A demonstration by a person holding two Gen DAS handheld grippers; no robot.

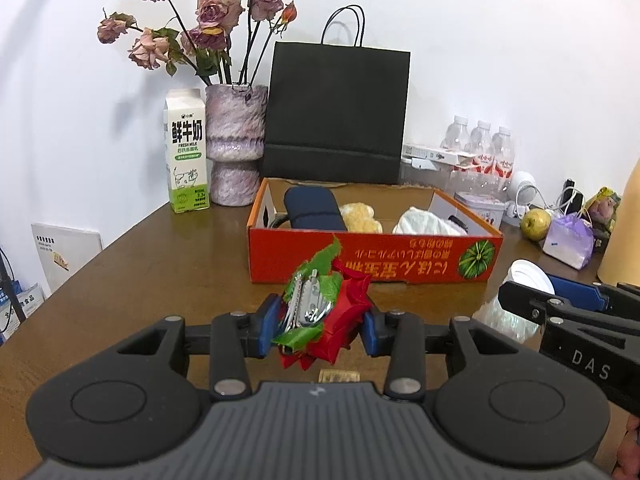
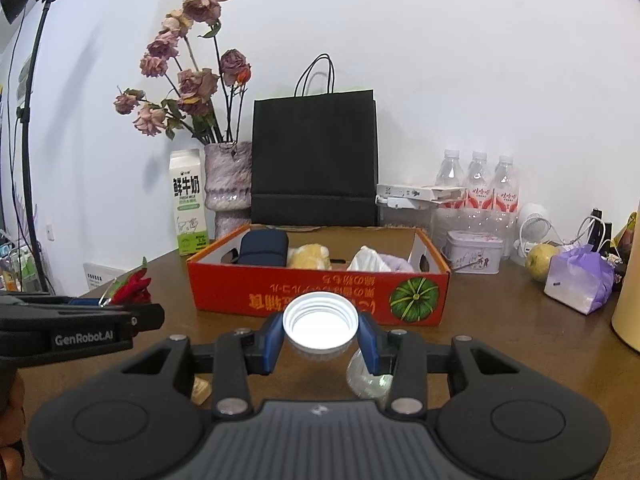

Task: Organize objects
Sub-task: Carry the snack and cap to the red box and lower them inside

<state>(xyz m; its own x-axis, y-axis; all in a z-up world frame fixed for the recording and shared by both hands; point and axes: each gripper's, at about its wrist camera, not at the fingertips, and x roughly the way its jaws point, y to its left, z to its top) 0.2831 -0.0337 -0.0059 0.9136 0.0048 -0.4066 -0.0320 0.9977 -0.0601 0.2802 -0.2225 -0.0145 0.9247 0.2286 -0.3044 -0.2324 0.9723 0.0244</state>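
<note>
My left gripper is shut on a red fabric rose clip with green leaves and a metal clasp, held above the table in front of the orange cardboard box. My right gripper is shut on the white neck of a clear plastic bottle, whose open mouth faces the camera. The box holds a navy pouch, a yellow plush and a white bag. The right gripper also shows at the right of the left wrist view.
Behind the box stand a milk carton, a vase of dried roses and a black paper bag. Water bottles, a tin, a pear and a purple bag are at the right.
</note>
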